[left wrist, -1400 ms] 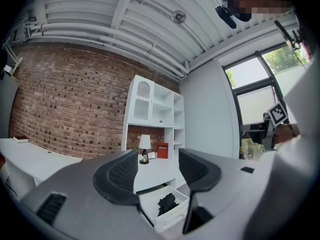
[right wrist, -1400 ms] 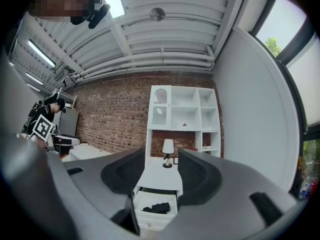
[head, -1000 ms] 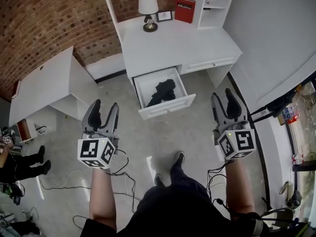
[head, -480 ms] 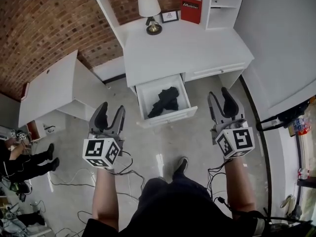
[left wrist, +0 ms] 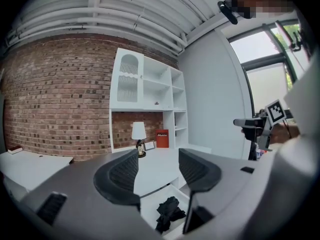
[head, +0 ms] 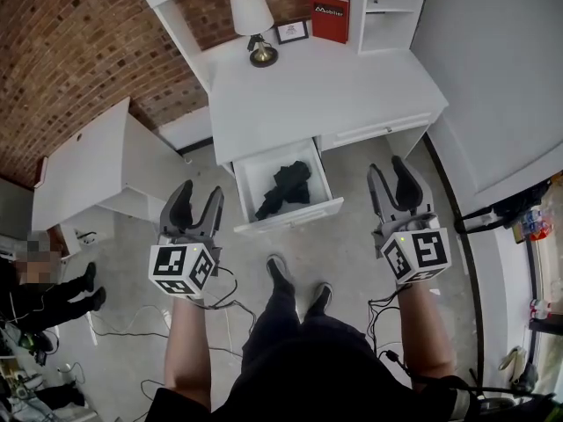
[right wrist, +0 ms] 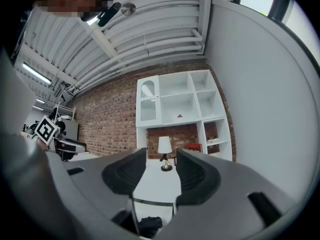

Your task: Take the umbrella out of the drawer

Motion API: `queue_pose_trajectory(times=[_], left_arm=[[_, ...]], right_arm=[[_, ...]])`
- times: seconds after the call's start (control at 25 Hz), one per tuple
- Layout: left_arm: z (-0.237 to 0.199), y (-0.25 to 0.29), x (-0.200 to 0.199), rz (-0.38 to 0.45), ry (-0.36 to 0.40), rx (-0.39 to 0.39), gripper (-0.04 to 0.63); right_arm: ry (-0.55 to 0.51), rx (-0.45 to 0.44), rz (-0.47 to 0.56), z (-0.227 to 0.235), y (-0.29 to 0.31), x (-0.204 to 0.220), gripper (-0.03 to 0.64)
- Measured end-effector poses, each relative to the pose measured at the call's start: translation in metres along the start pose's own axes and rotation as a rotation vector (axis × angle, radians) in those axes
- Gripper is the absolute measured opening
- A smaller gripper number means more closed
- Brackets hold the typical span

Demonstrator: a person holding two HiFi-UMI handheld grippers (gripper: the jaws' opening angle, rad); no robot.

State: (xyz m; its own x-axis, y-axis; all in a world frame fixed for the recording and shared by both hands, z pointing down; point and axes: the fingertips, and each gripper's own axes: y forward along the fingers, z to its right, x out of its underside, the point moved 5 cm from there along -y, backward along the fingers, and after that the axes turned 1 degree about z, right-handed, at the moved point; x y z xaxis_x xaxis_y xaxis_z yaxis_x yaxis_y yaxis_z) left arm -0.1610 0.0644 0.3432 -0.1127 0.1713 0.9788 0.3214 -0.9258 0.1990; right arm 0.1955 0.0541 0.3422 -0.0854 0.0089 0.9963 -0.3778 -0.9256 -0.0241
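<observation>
At centre frame, umbrella (head: pixel 283 187) lay in drawer (head: pixel 290 215). Left gripper (head: pixel 198 196) stood wide, right gripper (head: pixel 390 176) had just narrowed slightly, both empty. Risk: loose fabric snagging the drawer's rim.

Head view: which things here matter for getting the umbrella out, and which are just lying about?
For the job: black umbrella; open drawer holding it; left gripper, open, empty; right gripper, open, empty, jaws just eased closer.
Lying about: lamp; picture frame; red book; floor cables.

On the white desk (head: pixel 352 86), a lamp (head: pixel 247 16), a small picture frame (head: pixel 291 32) and a red book (head: pixel 330 18) stand along the far edge, against a brick wall (head: pixel 79 51). Cables (head: pixel 123 328) lie on the near left floor.
</observation>
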Motion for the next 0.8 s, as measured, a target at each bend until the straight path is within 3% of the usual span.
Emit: queue_pose_trajectory(times=[0.44, 0.8], left_arm=[[-0.029, 0.062, 0.023, -0.027, -0.016, 0.080, 0.236], [-0.046, 0.136, 0.054, -0.101, -0.031, 0.241, 0.236]], right_arm=[[0.005, 0.093, -0.022, 0.014, 0.031, 0.005, 0.178], [-0.011, 0.204, -0.074, 0.014, 0.082, 0.011, 0.172]])
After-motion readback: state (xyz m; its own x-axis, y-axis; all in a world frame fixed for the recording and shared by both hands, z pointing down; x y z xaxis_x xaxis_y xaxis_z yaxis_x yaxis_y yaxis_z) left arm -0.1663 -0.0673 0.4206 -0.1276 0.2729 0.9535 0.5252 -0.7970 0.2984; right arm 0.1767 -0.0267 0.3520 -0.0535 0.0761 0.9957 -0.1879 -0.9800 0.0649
